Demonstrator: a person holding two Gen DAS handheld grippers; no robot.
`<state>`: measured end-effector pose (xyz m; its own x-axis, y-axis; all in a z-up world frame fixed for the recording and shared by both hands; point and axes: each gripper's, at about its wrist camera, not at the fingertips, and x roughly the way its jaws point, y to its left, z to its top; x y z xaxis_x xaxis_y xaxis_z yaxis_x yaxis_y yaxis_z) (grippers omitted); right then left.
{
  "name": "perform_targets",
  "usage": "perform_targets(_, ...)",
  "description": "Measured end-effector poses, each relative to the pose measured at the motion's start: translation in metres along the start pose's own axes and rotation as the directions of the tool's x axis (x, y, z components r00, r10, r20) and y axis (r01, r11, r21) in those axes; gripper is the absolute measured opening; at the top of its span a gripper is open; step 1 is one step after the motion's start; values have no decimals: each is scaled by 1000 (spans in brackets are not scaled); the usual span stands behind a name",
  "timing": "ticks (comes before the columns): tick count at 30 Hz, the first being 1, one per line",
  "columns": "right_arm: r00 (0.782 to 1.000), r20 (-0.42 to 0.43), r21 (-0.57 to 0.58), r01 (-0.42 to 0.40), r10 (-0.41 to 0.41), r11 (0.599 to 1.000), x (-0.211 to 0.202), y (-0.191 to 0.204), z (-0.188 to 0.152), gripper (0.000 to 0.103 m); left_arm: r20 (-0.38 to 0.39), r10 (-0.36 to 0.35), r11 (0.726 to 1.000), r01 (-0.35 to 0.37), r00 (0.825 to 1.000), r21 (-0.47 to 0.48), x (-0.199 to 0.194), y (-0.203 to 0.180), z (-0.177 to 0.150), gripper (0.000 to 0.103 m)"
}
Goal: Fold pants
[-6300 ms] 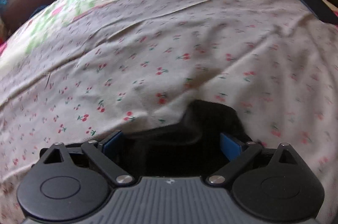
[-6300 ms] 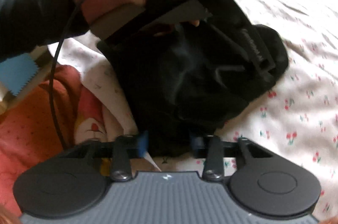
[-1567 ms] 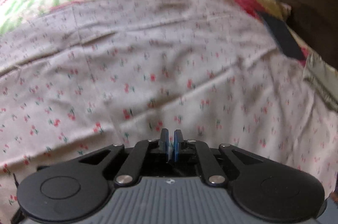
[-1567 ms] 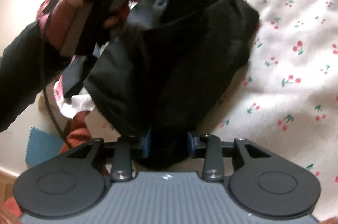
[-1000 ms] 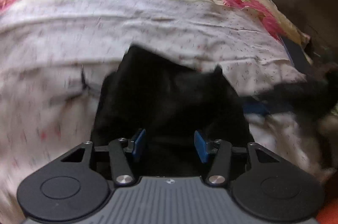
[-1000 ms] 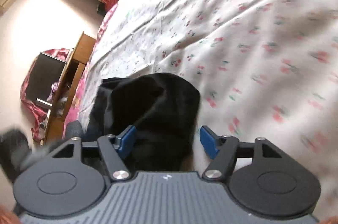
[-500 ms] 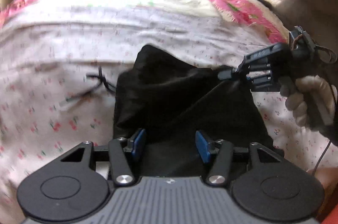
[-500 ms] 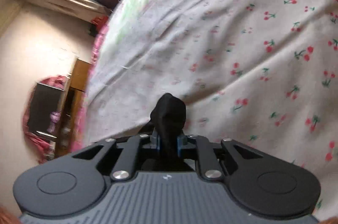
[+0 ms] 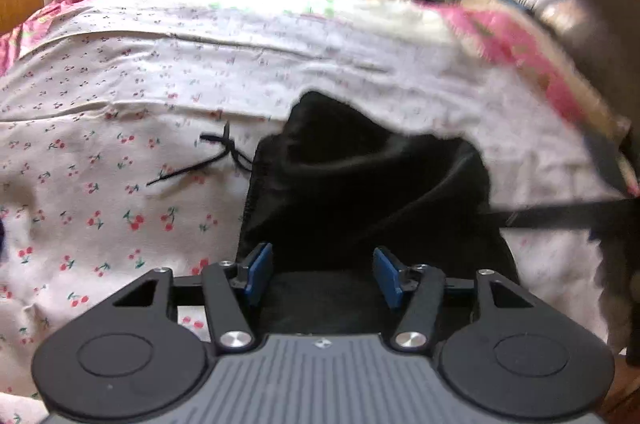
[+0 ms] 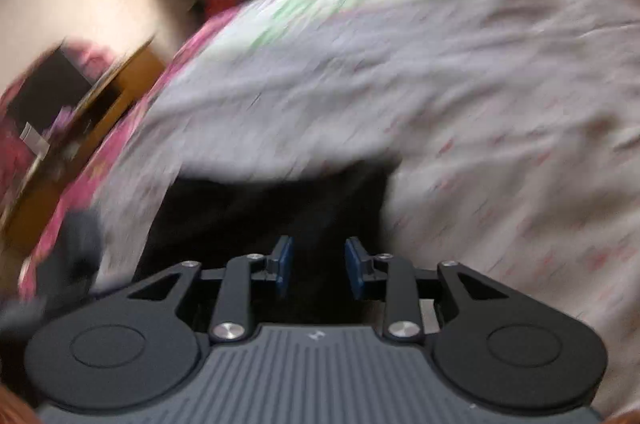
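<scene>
The black soft-fabric pants (image 9: 360,192) lie bunched on the cherry-print bed sheet (image 9: 120,216) directly ahead of both grippers, left gripper (image 9: 323,276) open over their near edge, right gripper (image 10: 319,266) just reopened, cloth between its parted jaws.

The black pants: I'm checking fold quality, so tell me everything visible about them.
The black pants are soft dark fabric, bunched in a creased heap on the cherry-print bedsheet, not folded flat. A thin black drawstring trails from their left edge across the sheet. Cloth lies between each gripper's spread pads; no grip shows.
</scene>
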<state>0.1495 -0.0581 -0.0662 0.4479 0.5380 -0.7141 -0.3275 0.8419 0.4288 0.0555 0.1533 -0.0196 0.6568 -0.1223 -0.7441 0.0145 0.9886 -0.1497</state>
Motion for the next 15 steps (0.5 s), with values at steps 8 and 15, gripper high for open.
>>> perform_targets(8,996,71,-56,55,-51,997,-36,20,-12,45,14,36,999,-36,999,-2,-32,-11,-4,88)
perform_targets(15,993,-71,-99,88,-95,991,-11,33,-54,61,-47,62,998,-63,997,-24,-16,-30,-29,91)
